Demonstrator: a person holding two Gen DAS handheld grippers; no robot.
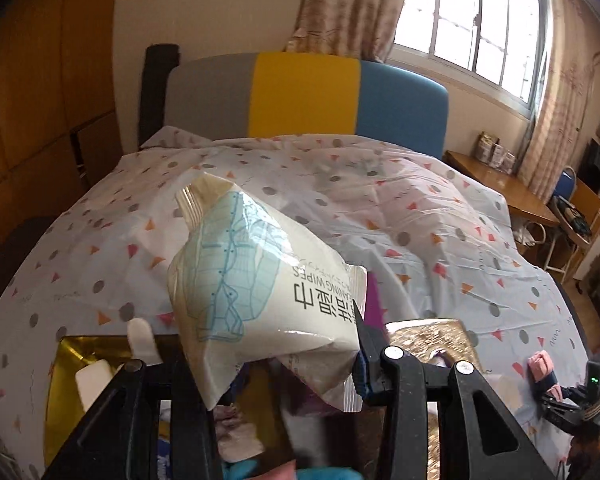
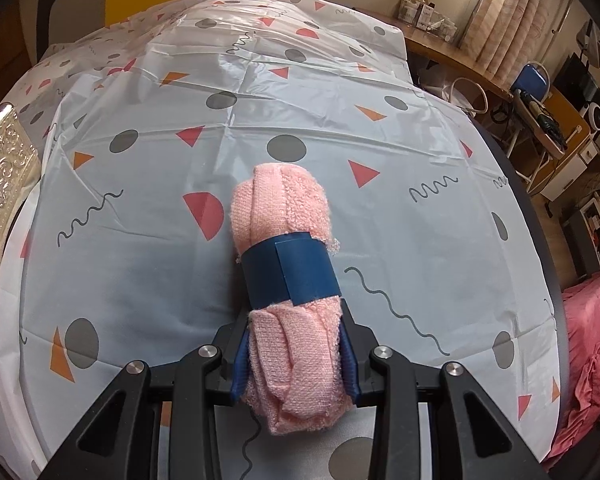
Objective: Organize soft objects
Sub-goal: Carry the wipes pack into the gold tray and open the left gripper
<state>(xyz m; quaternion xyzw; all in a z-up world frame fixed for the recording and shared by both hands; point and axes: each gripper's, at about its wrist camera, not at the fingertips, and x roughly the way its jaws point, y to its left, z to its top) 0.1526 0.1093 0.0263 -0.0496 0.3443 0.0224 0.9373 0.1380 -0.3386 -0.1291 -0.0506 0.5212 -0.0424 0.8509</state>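
Transport step in hand: left tool [image 1: 276, 364] clenched on wipes pack [image 1: 256, 280] above gold box [image 1: 66, 364]; right tool [image 2: 296, 360] grips rolled pink towel [image 2: 288, 280] on bed cover [image 2: 140, 208]; lowering into box judged next.

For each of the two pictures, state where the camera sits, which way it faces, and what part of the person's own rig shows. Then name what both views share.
Left wrist view: sits on the left gripper, facing the grey, yellow and blue headboard and window; its jaws clamp a white pack of cleaning wipes.
Right wrist view: sits on the right gripper, tilted down at the patterned plastic sheet; its jaws clamp a rolled pink towel with a blue band.
Shared: sheet, headboard, embossed gold box, wooden desk; the left view also shows the right gripper holding the towel.
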